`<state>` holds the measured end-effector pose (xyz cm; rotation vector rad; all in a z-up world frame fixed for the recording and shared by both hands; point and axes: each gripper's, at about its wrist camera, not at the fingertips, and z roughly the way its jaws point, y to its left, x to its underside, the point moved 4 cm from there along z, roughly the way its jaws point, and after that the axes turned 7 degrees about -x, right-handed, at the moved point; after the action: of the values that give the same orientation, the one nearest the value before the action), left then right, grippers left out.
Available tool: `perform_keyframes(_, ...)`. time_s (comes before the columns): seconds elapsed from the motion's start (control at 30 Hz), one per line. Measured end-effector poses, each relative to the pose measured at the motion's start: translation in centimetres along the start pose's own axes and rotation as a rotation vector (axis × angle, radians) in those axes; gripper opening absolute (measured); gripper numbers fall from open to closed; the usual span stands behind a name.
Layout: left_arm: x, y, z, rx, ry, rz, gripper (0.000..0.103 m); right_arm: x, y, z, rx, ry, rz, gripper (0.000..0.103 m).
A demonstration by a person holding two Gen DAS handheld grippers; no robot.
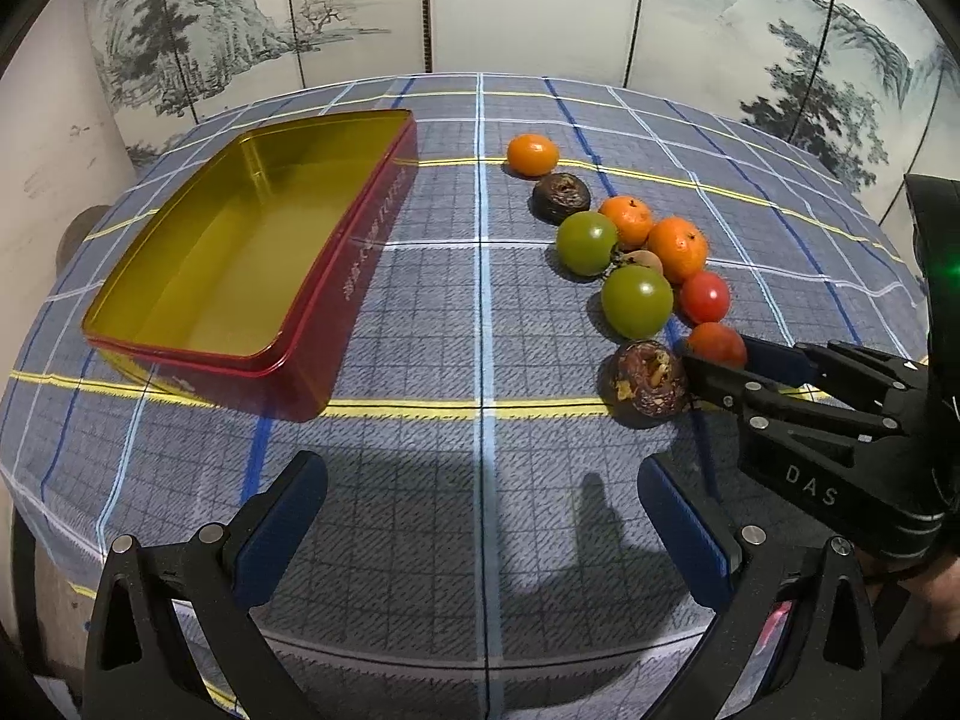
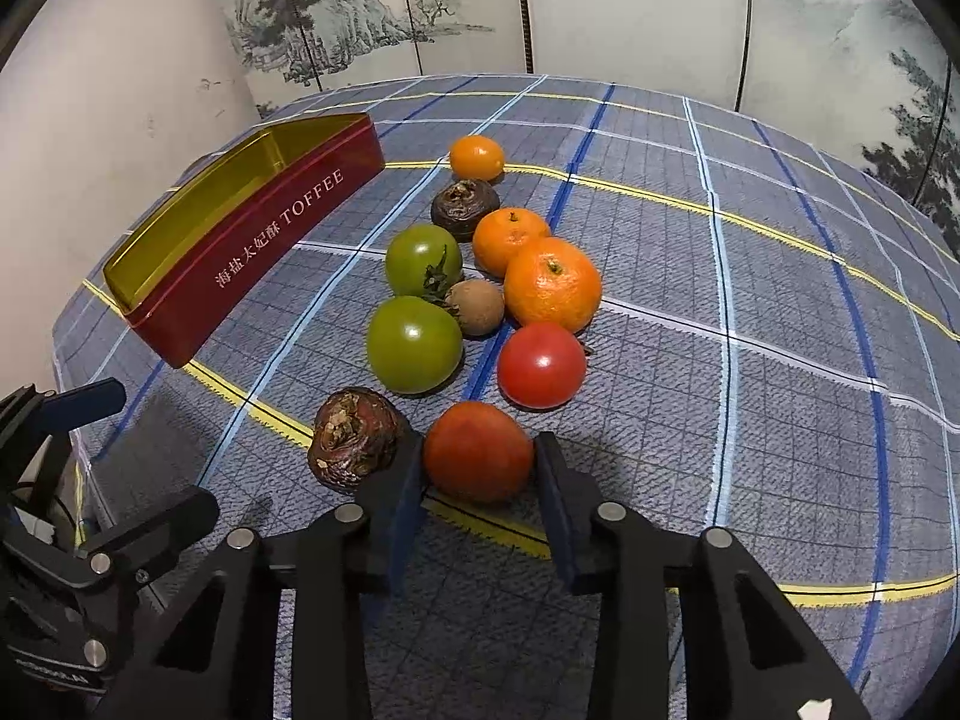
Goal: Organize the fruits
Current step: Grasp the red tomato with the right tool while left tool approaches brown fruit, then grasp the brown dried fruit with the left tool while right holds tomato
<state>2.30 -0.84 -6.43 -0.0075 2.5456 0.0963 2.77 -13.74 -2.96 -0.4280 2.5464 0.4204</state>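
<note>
A red toffee tin [image 1: 252, 276] with a gold inside stands empty at the left; it also shows in the right wrist view [image 2: 252, 228]. A row of fruit lies on the cloth: tangerines [image 2: 552, 285], green tomatoes [image 2: 414, 345], a red tomato [image 2: 541, 365], dark brown fruits [image 2: 354, 438]. My right gripper [image 2: 477, 480] has its pads on both sides of the nearest red tomato [image 2: 478, 450], which rests on the table; it also shows in the left wrist view [image 1: 717, 345]. My left gripper [image 1: 480, 516] is open and empty, near the table's front edge.
The round table [image 1: 480, 480] has a blue plaid cloth. A painted folding screen [image 1: 480, 6] stands behind it. A small brown fruit [image 2: 477, 306] sits between the green tomatoes and the tangerines. My left gripper shows at the lower left of the right wrist view [image 2: 90, 480].
</note>
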Motion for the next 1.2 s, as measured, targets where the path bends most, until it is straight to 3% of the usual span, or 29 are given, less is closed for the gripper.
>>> perform_keyframes(0.3,-0.5,-0.9,0.2,0.027,-0.001,0.01,0.102,0.6,-1.6,-0.9,0.022,-0.017,0.04,0.032)
perform_keyframes(0.63,-1.7,-2.9,0.5,0.05,-0.01,0.048,0.101,0.8,-8.0,-2.8,0.167,-0.053,0.1,0.032)
perform_keyframes(0.9,-2.3,-3.7,1.2,0.057,0.011,0.033,0.094,0.2,-12.2,-3.2,0.234,-0.079,0.113,0.032)
perform_keyframes(1.2,-2.7,-5.5,2.2,0.079,0.056,0.019,0.084,0.1,-13.0,-3.2,0.24,-0.082,0.119,0.032)
